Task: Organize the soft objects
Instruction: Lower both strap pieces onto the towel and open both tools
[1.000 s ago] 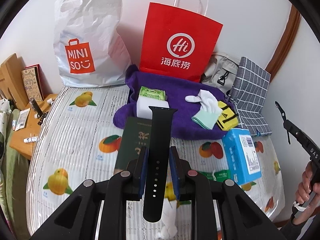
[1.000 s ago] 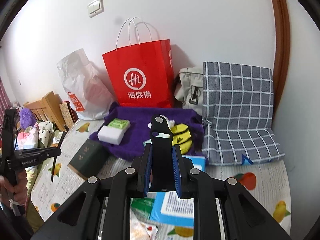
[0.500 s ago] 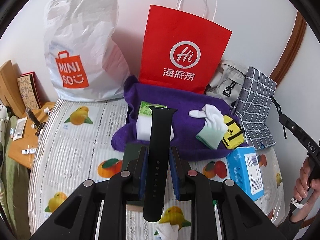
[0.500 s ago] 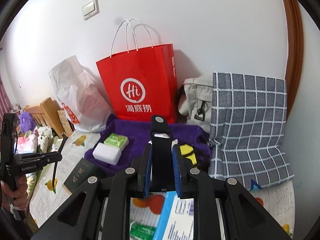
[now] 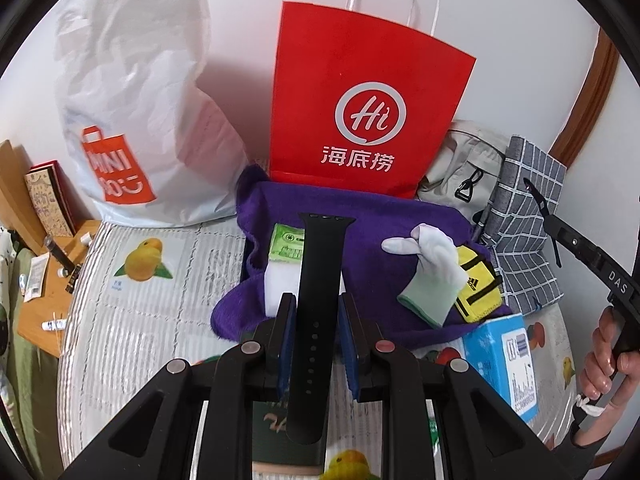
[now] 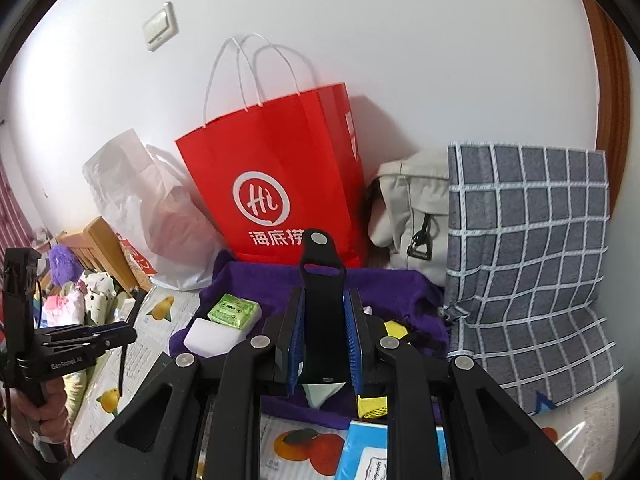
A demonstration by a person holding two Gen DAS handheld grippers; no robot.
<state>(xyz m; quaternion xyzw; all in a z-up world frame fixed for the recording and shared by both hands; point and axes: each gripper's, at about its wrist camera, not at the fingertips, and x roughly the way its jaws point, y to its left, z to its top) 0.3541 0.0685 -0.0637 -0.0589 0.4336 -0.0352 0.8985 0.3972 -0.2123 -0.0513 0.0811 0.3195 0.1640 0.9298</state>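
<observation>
My left gripper [image 5: 316, 312] is shut on a long black watch strap with holes [image 5: 318, 280], held above the near edge of a purple towel [image 5: 360, 216]. My right gripper [image 6: 323, 320] is shut on a short black strap piece with a stud [image 6: 320, 280], over the same towel [image 6: 384, 288]. On the towel lie a green tissue pack [image 5: 285, 242], a white sponge [image 5: 282, 288], a white glove [image 5: 430, 268] and a yellow wristband [image 5: 478, 284].
A red paper bag [image 5: 368, 120] and a white plastic bag [image 5: 136, 120] stand against the wall. A beige bag [image 6: 412, 208] and a checked cushion [image 6: 528, 248] are at the right. A blue box [image 5: 500, 356] and a dark green box [image 5: 280, 440] lie on the fruit-print cover.
Both grippers have moved forward toward the purple towel and the red bag, each still holding its strap piece. The towel items appear closer.
</observation>
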